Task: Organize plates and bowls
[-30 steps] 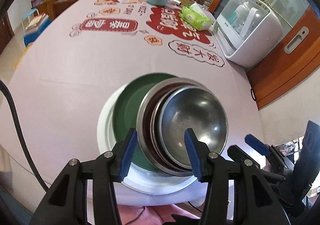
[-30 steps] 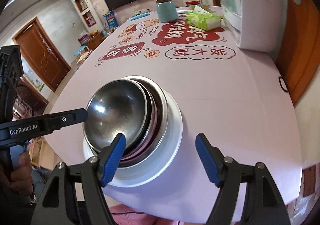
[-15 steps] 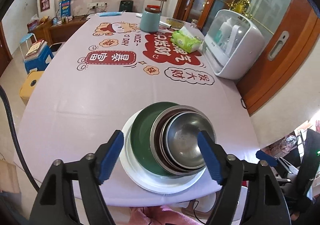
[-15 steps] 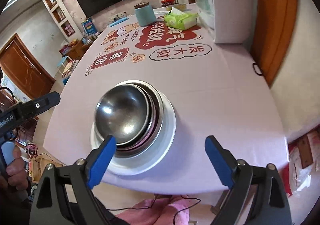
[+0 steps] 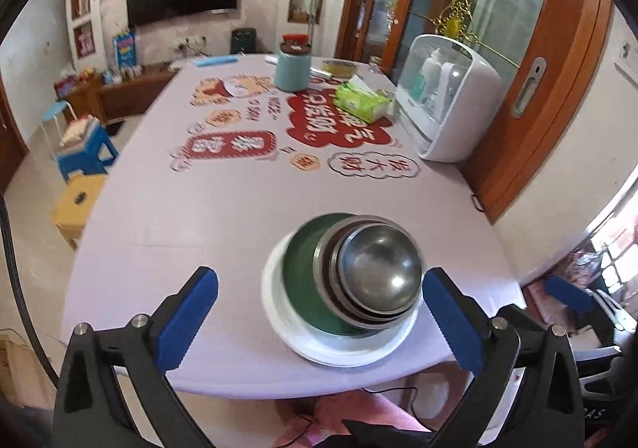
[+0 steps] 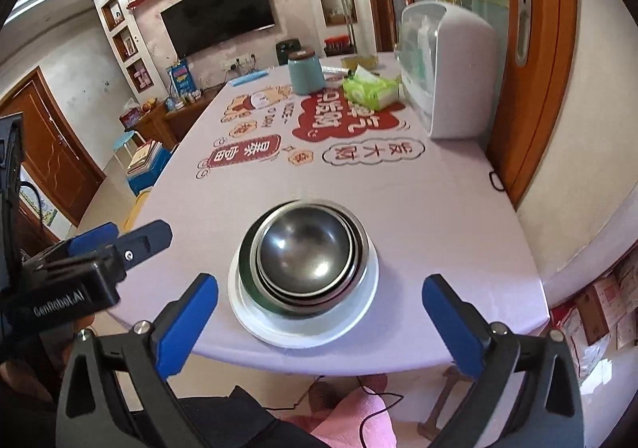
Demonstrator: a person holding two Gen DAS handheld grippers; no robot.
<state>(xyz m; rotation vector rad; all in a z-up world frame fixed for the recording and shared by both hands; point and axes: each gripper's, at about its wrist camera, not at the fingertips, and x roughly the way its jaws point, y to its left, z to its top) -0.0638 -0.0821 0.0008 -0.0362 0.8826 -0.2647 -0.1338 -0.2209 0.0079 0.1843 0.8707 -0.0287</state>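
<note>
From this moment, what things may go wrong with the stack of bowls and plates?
1. The white plate sits close to the table's near edge; a bump might push the whole stack off.
2. The steel bowls sit off-centre on the green plate, toward the right, so the pile may slide or tip.
3. The left gripper and right gripper are opening with nothing between them; nothing steadies the stack.

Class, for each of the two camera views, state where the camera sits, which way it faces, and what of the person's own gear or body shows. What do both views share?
Left wrist: sits on the left gripper, looks down and forward over the dish stack; the right gripper shows at right.
Right wrist: sits on the right gripper, same facing; the left gripper shows at left, pink trousers below.
Shared: the stack, teal jar, white cabinet; both grippers' jaws are opening, nothing between them.
</note>
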